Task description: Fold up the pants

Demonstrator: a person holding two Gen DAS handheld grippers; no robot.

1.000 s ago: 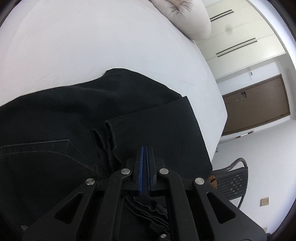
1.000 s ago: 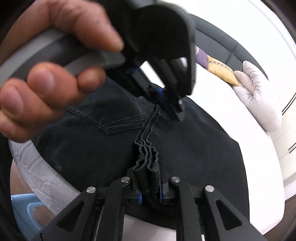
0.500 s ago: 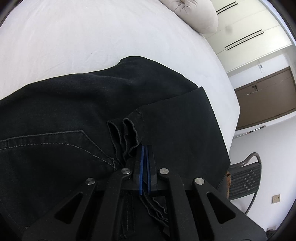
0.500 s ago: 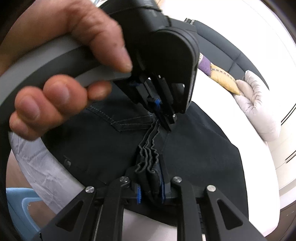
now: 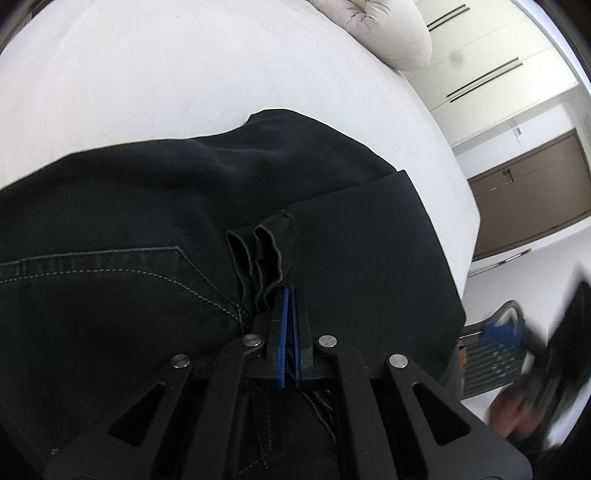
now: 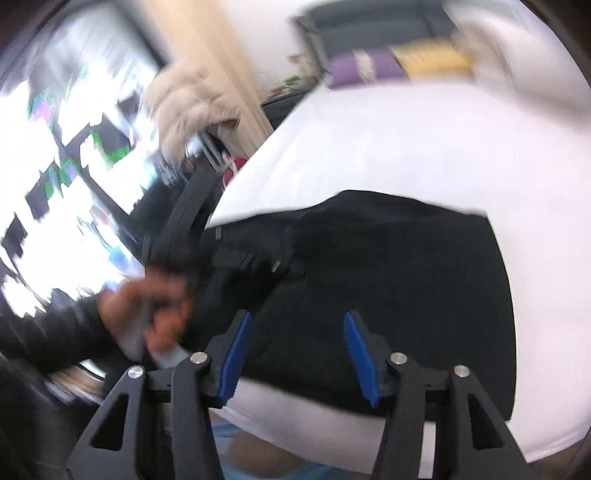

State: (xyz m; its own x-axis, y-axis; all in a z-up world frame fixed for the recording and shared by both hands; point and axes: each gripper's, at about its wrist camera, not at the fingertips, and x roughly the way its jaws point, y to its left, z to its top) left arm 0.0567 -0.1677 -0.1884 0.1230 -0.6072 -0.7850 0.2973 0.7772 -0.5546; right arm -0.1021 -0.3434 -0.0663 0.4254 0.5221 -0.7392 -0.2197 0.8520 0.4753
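Observation:
Black pants (image 5: 155, 221) lie folded on a white bed (image 5: 184, 74). A back pocket with pale stitching shows at the left. My left gripper (image 5: 290, 295) is shut on the bunched hem edges of the pants (image 5: 258, 254), low over the fabric. In the blurred right wrist view the pants (image 6: 388, 277) lie at the bed's near edge. My right gripper (image 6: 295, 325) is open and empty, just above the fabric. The hand (image 6: 147, 306) holding the left gripper shows at its left.
A pale pillow (image 5: 380, 33) lies at the bed's far end. White wardrobe doors (image 5: 491, 62) and a brown door (image 5: 532, 195) stand beyond the bed's right edge. A mesh chair (image 5: 491, 354) stands below that edge. Purple and yellow cushions (image 6: 399, 62) rest by a dark headboard.
My right gripper has let go of the hem bundle, opened and pulled back fast to the bed's edge. My left gripper stays shut on the hems.

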